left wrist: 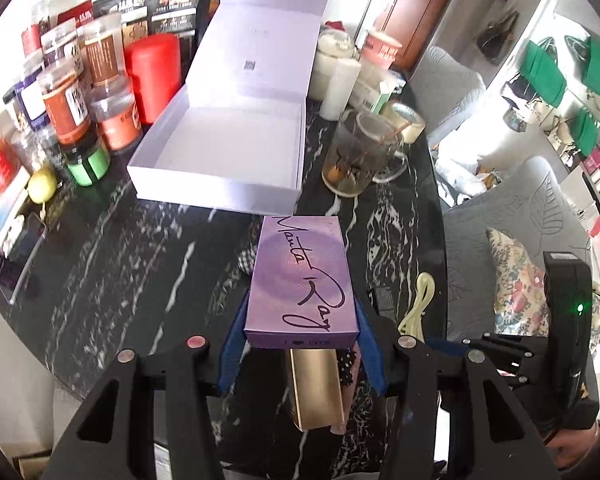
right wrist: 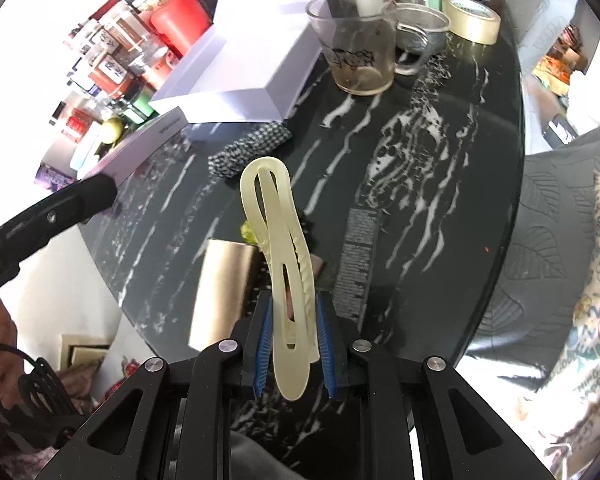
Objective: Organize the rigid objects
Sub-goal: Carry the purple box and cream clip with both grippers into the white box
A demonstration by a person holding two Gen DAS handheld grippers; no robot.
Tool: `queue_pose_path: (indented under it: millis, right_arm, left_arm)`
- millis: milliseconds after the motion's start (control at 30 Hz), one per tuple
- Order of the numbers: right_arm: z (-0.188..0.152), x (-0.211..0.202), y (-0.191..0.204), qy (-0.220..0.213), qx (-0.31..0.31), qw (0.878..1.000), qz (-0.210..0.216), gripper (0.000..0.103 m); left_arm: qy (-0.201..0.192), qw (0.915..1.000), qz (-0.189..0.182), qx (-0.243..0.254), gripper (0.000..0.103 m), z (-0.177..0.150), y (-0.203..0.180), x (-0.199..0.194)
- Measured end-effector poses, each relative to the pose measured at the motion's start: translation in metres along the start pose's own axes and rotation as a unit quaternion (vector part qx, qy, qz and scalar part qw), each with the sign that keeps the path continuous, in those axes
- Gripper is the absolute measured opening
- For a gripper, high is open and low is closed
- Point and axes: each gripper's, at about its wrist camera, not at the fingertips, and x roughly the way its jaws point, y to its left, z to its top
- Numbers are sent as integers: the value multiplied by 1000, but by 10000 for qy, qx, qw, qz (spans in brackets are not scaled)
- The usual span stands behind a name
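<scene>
My left gripper (left wrist: 302, 332) is shut on a purple box (left wrist: 300, 284) with handwritten script, held above the black marble table (left wrist: 140, 260). An open white gift box (left wrist: 224, 152) with its lid raised stands just beyond it. My right gripper (right wrist: 292, 320) is shut on a cream plastic hair clip (right wrist: 278, 240), held above the table; the clip also shows in the left wrist view (left wrist: 418, 308). A gold box (right wrist: 220, 288) lies on the table below and left of the clip, and under the purple box in the left wrist view (left wrist: 316, 388).
Several jars and a red can (left wrist: 154, 76) crowd the table's left. A glass mug (left wrist: 358, 156) and a tape roll (left wrist: 406, 120) stand right of the white box. A checkered cloth (right wrist: 252, 148) lies near the white box (right wrist: 240, 76). Cushioned chairs (left wrist: 520, 208) sit right.
</scene>
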Motion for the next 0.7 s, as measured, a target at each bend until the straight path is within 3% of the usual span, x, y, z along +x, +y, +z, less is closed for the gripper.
queue_pose_path:
  millis: [700]
  right_arm:
    - [67, 31, 76, -228, 215, 9994, 135, 21]
  left_arm:
    - [167, 9994, -127, 263, 50, 59, 88, 5]
